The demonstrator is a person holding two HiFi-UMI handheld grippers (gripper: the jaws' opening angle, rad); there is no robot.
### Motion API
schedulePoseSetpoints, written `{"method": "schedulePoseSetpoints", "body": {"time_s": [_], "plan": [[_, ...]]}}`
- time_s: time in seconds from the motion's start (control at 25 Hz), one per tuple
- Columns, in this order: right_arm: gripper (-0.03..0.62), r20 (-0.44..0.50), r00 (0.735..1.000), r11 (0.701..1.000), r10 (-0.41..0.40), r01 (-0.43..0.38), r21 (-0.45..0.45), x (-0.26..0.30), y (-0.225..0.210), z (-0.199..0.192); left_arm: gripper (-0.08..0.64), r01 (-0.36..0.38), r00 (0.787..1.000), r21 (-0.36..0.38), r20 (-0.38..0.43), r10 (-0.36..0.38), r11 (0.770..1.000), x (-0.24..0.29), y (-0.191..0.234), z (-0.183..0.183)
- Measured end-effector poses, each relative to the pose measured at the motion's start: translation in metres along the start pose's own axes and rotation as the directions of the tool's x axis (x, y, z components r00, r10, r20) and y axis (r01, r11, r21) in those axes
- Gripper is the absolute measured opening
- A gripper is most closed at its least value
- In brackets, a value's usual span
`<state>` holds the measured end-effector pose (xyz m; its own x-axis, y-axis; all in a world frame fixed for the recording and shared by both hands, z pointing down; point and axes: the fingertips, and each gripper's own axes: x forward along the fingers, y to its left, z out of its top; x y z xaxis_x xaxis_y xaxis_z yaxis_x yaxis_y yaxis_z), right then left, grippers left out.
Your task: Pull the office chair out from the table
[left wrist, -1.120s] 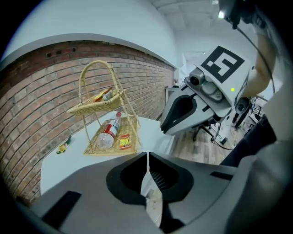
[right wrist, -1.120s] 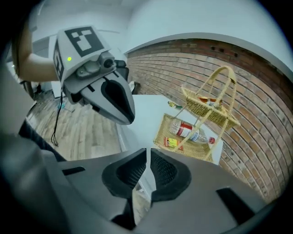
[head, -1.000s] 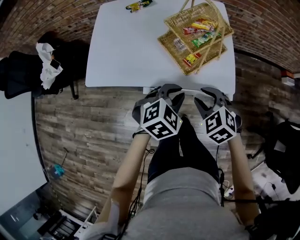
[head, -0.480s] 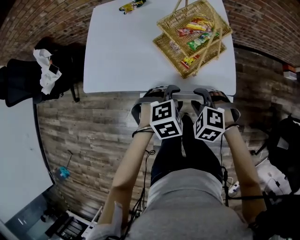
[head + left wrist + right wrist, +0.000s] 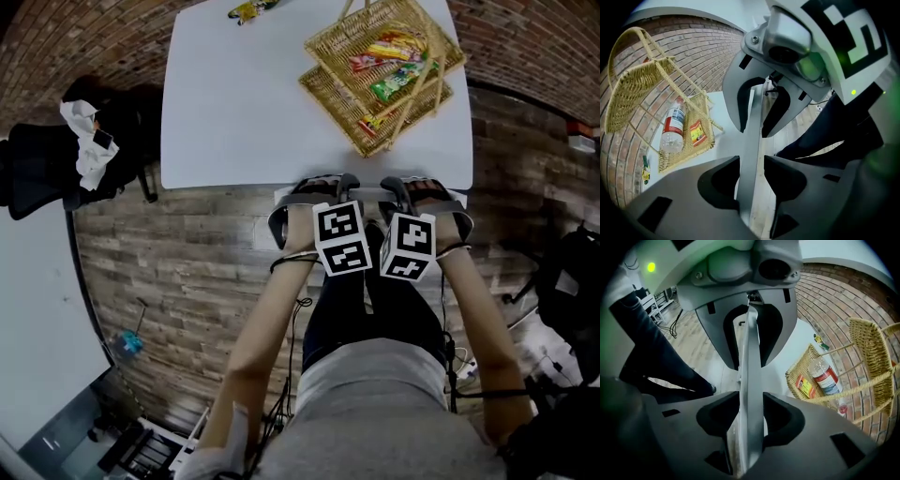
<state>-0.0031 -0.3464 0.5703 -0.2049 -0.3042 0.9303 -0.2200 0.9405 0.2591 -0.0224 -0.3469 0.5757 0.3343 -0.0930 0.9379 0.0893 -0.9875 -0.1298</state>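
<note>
The office chair shows only as the pale grey top rim of its back [image 5: 367, 193], tucked against the near edge of the white table [image 5: 244, 103]. My left gripper [image 5: 323, 187] and right gripper [image 5: 422, 189] point steeply down, side by side over that rim. In the left gripper view the rim [image 5: 752, 145] runs between my left gripper's [image 5: 751, 161] spread jaws, with a thin gap on the right side. In the right gripper view the rim [image 5: 750, 380] stands between my right gripper's [image 5: 751, 399] jaws, close to both pads. The seat is hidden under my arms.
A two-tier wicker basket [image 5: 384, 70] with snack packets and a bottle [image 5: 672, 129] sits on the table's far right. A small packet [image 5: 248, 9] lies at the far edge. Black chairs stand at the left [image 5: 56, 164] and right [image 5: 572, 281]. Cables lie on the wood floor.
Both grippers have dropped toward the table's near edge and rolled, so their marker cubes face differently. Their jaws now straddle the chair back's rim.
</note>
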Motion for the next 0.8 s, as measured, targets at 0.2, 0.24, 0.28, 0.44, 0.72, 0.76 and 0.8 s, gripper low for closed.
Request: {"method": "schedulePoseSetpoints", "body": {"time_s": [0.2,0.24,0.28,0.44,0.72,0.76,0.8], "plan": [[0.109,-0.015,1.000,0.998,0.004,-0.004,-0.055,0.0061,0.0046,-0.0013,0.097,-0.043,0.998,0.084,-0.041,0.047,0.996,0.0042,0.0020,-0.0034],[0.110,-0.014,1.000,0.998,0.000,-0.001,-0.065,0.0065,0.0050,-0.0018,0.096,-0.049,0.998,0.092,-0.043,0.053,0.995,0.0046,0.0018,-0.0031],[0.110,-0.012,1.000,0.998,-0.001,0.000,-0.068,0.0067,0.0050,-0.0019,0.095,-0.052,0.998,0.092,-0.041,0.056,0.994,0.0049,0.0018,-0.0030],[0.106,-0.013,1.000,0.999,0.002,-0.003,-0.049,0.0069,0.0046,-0.0014,0.092,-0.056,0.998,0.077,-0.030,0.058,0.996,0.0045,0.0021,-0.0037],[0.100,-0.024,1.000,1.000,-0.006,0.006,0.004,0.0057,0.0055,-0.0022,0.092,-0.073,0.997,0.078,-0.027,0.075,0.994,0.0040,-0.0006,-0.0028],[0.098,-0.027,1.000,1.000,-0.004,0.004,0.006,0.0055,0.0073,-0.0030,0.092,-0.068,0.997,0.074,-0.029,0.070,0.995,0.0044,-0.0024,-0.0024],[0.098,-0.029,1.000,1.000,-0.003,0.003,0.007,0.0053,0.0094,-0.0035,0.092,-0.064,0.997,0.070,-0.031,0.066,0.995,0.0044,-0.0046,-0.0023]]}}
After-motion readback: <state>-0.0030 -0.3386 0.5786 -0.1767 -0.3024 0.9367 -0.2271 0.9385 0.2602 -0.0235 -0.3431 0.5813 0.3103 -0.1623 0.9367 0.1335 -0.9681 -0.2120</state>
